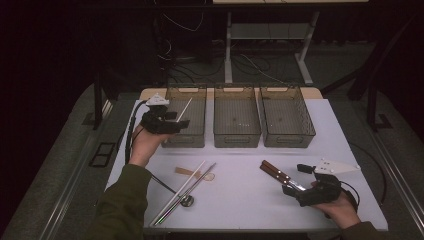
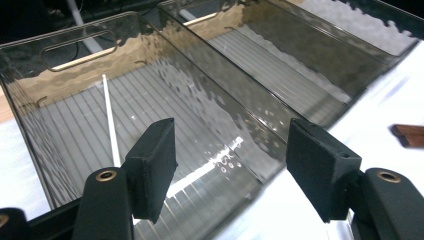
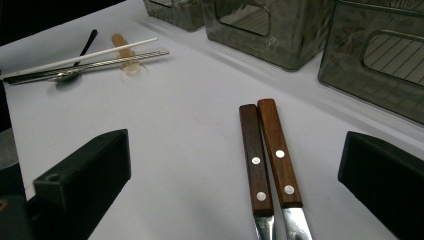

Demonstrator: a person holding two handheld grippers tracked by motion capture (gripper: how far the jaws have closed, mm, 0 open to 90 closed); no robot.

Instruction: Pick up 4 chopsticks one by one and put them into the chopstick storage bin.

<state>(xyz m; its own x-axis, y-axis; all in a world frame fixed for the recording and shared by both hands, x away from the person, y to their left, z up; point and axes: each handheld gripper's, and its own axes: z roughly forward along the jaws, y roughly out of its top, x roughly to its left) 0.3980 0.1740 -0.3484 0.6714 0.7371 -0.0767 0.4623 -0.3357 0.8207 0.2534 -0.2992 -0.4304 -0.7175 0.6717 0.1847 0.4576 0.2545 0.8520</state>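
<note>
Just beyond the left hand-held gripper (image 1: 172,120), whose jaws stand apart with nothing between them, sits a smoky translucent bin (image 2: 60,65) with a ribbed floor and slot handles. A thin white chopstick (image 2: 111,125) lies inside it, straight ahead of the left jaw. The right hand-held gripper (image 3: 235,175) is spread wide, and two slim knives (image 3: 267,155) with riveted brown wooden handles lie side by side on the white table (image 1: 240,190) between its jaws, untouched.
</note>
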